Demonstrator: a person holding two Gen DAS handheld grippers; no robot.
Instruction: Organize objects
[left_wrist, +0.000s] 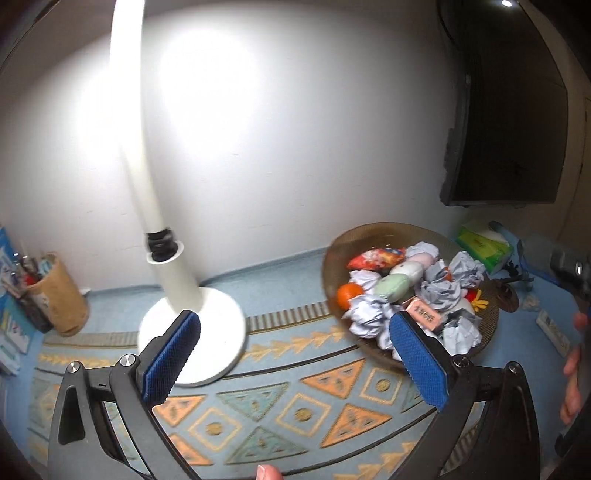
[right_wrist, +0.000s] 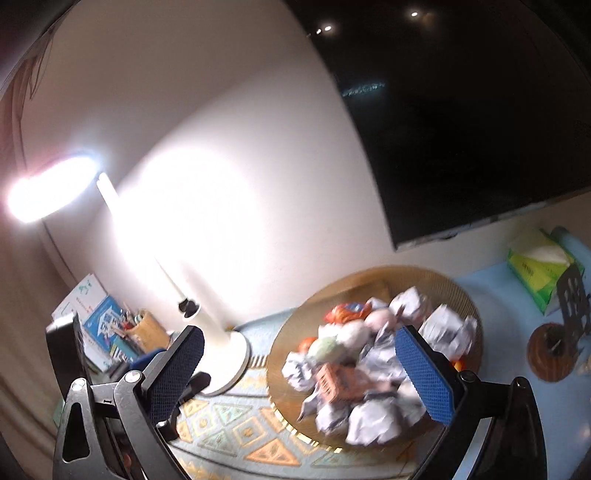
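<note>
on a patterned blue tablecloth (left_wrist: 258, 402) beside a white lamp (left_wrist: 177, 280), a shallow brown bowl (left_wrist: 334, 247) sits heaped with crumpled paper balls (left_wrist: 441, 291), a tangerine (left_wrist: 349, 294), pale soft-looking buns (left_wrist: 393, 286), a snack packet (left_wrist: 375, 258) and a small pink box (left_wrist: 424, 314). the left gripper (left_wrist: 295, 365) and right gripper (right_wrist: 301, 376) hover short of it, jaws spread wide, holding nothing. the paper looks feather-light and crushable, best pinched across its bulk; the box offers flat, stiffer sides.
</note>
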